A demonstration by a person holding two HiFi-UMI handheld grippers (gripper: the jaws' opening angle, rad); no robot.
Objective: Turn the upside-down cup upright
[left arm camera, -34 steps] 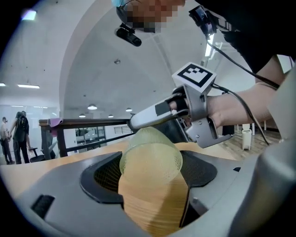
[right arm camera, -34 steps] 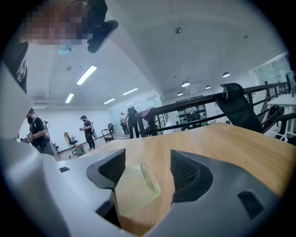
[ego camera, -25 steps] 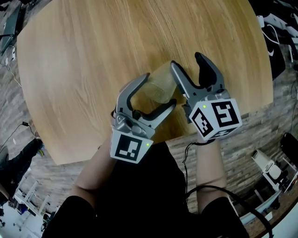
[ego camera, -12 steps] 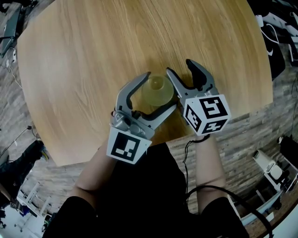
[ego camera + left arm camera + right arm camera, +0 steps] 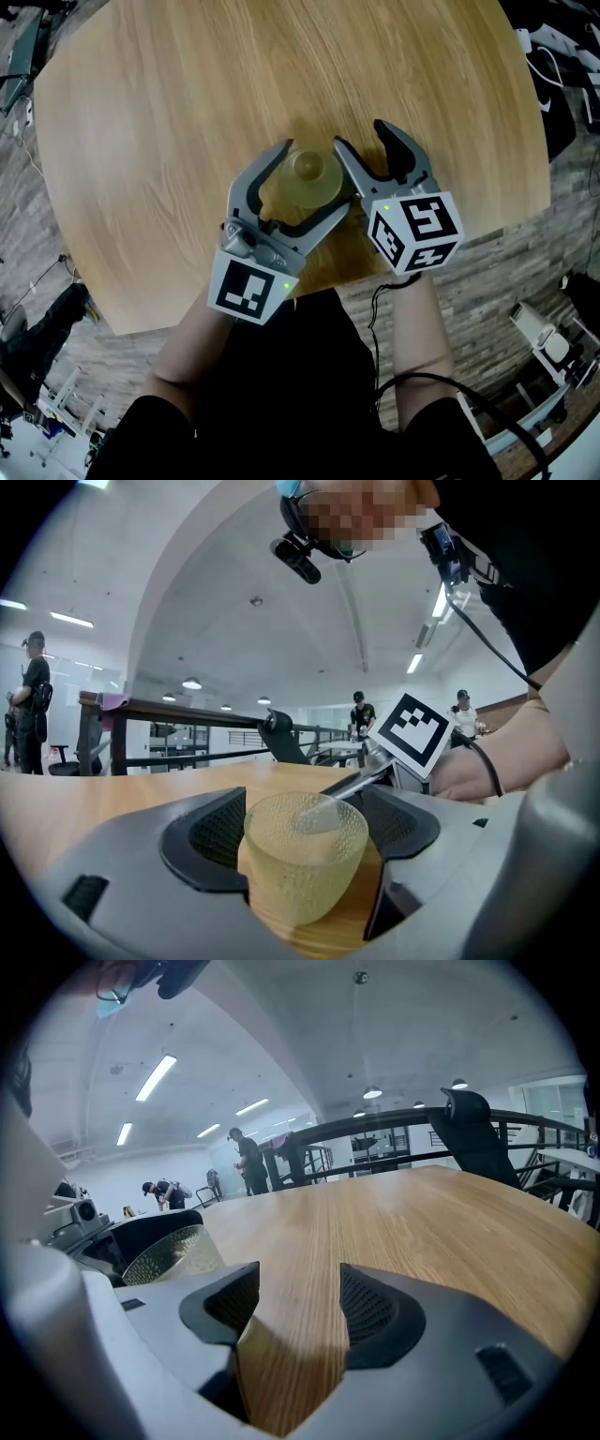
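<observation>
One cup (image 5: 307,173) stands on the round wooden counter (image 5: 169,112): a pale yellow, see-through tumbler with a dimpled wall, near the person's edge. It stands mouth up, wide rim on top and narrow base on the wood. Through its wall only the other tool's jaw shows.

There are two tools, each bearing one marker cube. The left hand-held gripper (image 5: 314,178) is grasping the cup, its dark pads close against both sides just under the rim. The right hand-held gripper (image 5: 364,138) sits just beside the cup, released. Its jaws have just been closing a little, and only bare counter lies between them.
</observation>
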